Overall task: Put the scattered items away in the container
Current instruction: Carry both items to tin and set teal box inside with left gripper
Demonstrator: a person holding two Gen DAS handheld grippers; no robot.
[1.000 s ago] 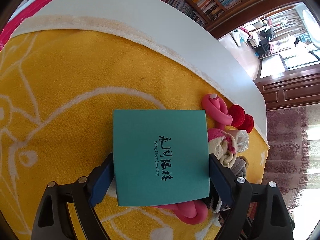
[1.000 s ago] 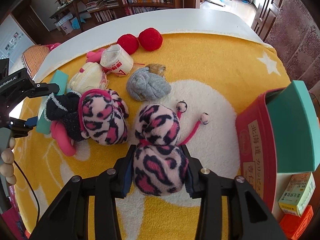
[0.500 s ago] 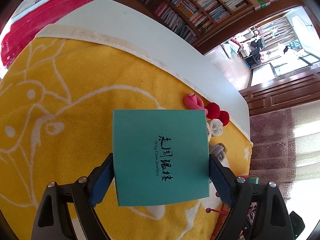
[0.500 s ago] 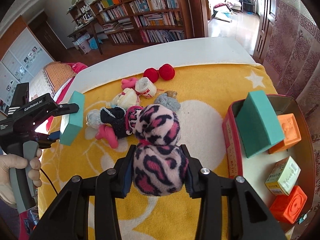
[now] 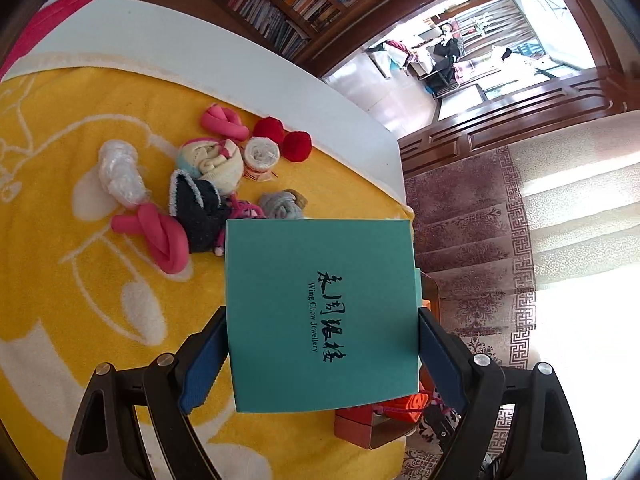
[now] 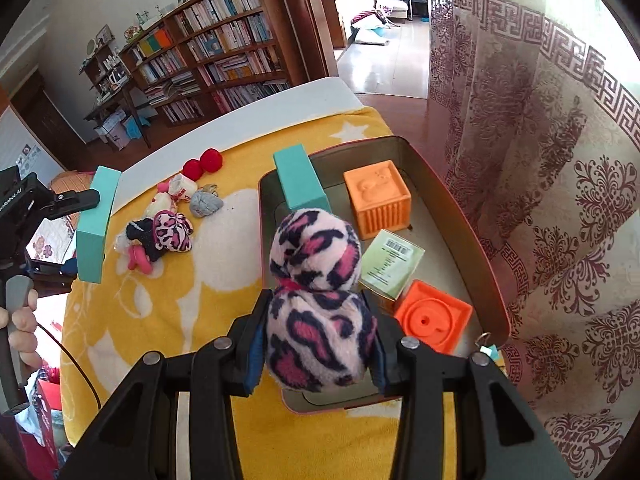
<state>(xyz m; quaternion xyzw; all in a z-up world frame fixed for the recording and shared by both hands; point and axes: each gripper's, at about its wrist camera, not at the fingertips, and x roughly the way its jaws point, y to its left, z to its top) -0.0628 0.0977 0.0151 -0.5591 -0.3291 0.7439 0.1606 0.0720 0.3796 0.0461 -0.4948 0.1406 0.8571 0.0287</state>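
the right gripper (image 6: 320, 344) has its jaws pinching a pink leopard-print sock bundle (image 6: 318, 296), one blue pad pressed into each side of the lower lump, the upper lump bulging free above them. the bundle is held in the air over the near end of the red tin container (image 6: 476, 248) that sits on the yellow blanket (image 6: 160, 312). inside the tin, from near to far: an orange block with a round recess (image 6: 434, 320), a pale green carton with a barcode (image 6: 394, 260), an orange ribbed cube (image 6: 378, 204), and a teal box (image 6: 302, 182) leaning against the tin's far left wall.

the left gripper (image 5: 322, 344) holds its jaws wide, yet they clamp a flat teal jewellery box (image 5: 320, 312) by its two opposite edges – lid face with dark lettering turned to the camera. the right wrist view shows it held clear above the blanket, well apart from the tin, with a hand (image 6: 22, 320) on the grip below.

beyond lie the scattered items, clustered together on the blanket: a knotted pink sock (image 5: 160, 236), a dark fuzzy sock (image 5: 200, 216), a second leopard-print bundle (image 6: 172, 232), a grey sock ball (image 5: 280, 204), a cream striped roll (image 5: 212, 160), a white crinkly bundle (image 5: 120, 176), a small white roll (image 5: 262, 154), another pink knot (image 5: 224, 120) and two red pom balls (image 5: 284, 136) – nearest the far edge, where the bare white table (image 5: 200, 48) shows. bookshelves (image 6: 208, 52) stand behind.
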